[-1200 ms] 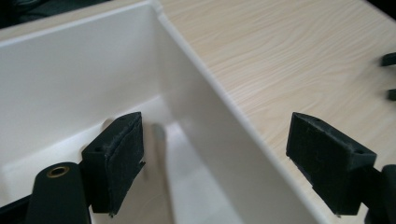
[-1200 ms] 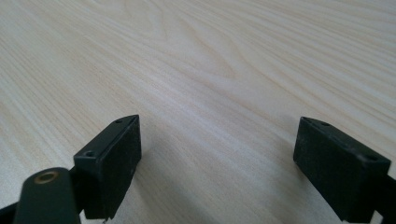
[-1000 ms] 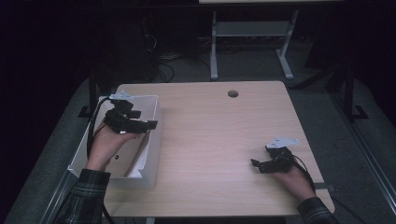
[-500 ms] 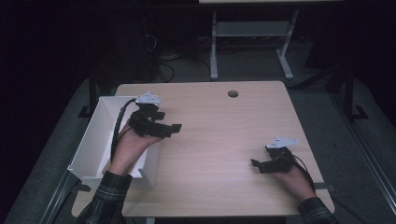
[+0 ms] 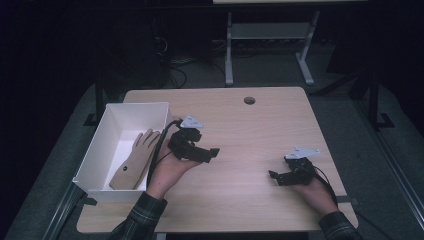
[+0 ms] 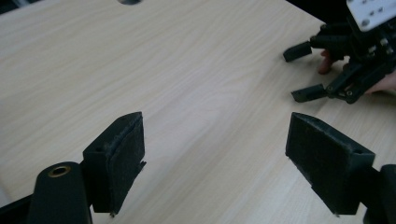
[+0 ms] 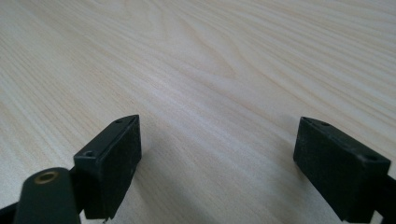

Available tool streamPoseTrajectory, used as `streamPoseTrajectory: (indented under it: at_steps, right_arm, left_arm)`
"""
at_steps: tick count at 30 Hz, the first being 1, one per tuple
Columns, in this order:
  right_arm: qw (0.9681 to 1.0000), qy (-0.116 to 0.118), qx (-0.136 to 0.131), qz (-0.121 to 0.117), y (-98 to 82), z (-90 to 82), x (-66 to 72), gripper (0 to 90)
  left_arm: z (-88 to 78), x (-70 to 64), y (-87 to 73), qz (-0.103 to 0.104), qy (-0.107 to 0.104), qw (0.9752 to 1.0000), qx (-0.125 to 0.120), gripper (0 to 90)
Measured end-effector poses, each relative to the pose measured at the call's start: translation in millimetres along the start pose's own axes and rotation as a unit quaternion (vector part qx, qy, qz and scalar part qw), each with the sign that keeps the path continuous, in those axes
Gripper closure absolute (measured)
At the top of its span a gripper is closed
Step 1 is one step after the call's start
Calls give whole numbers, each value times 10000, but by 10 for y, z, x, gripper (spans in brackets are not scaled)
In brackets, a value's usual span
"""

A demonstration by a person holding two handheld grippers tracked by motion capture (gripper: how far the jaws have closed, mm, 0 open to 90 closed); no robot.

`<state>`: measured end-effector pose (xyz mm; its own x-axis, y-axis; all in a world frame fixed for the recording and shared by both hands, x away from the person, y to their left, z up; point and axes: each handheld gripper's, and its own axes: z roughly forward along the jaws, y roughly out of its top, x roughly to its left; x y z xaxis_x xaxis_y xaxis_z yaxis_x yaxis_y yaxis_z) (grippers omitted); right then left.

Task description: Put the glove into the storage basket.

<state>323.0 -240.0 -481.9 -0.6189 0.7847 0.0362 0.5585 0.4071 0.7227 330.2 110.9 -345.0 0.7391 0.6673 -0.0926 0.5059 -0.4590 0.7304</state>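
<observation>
A tan wooden model hand lies flat inside the white bin at the table's left edge. My left gripper hovers over the table just right of the bin, open with nothing between its jaws. My right gripper rests low near the front right of the table, open and empty. In the left gripper view the right gripper appears at the upper right, its jaws apart.
The light wooden table has a round cable hole near its far edge. A metal stand and cables sit on the dark floor behind the table.
My left gripper has moved right, out of the white bin and over the table, leaving the wooden hand lying in the bin. The right gripper has stayed in place.
</observation>
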Motion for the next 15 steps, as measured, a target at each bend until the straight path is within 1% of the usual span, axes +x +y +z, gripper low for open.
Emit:
streamPoseTrajectory:
  at_steps: [2,5,6,8,9,11,12,15]
  right_arm:
    - [10000,2,0,-2,0,0,0,148]
    - [10000,4,18,-11,1,-2,-1,148]
    - [10000,6,15,-9,1,-2,-1,148]
    - [10000,5,16,-9,1,-2,-1,148]
    - [10000,5,15,-9,1,-2,-1,148]
    - [10000,5,11,-7,1,-1,0,148]
    - [10000,4,8,-5,1,-1,0,148]
    - [10000,3,8,-11,0,-1,0,148]
  left_arm:
    - [60,-46,-28,74,-6,10000,-3,192]
    - [178,-122,-95,145,-68,9999,15,192]
    - [220,-140,-122,211,-90,9997,11,192]
    - [301,-176,-178,279,-158,9995,74,193]
    - [350,-194,-212,327,-170,9993,65,192]
    - [415,-212,-259,362,-170,9992,99,193]
    - [453,-216,-288,377,-194,9991,74,192]
    - [558,-226,-381,381,-262,9988,152,193]
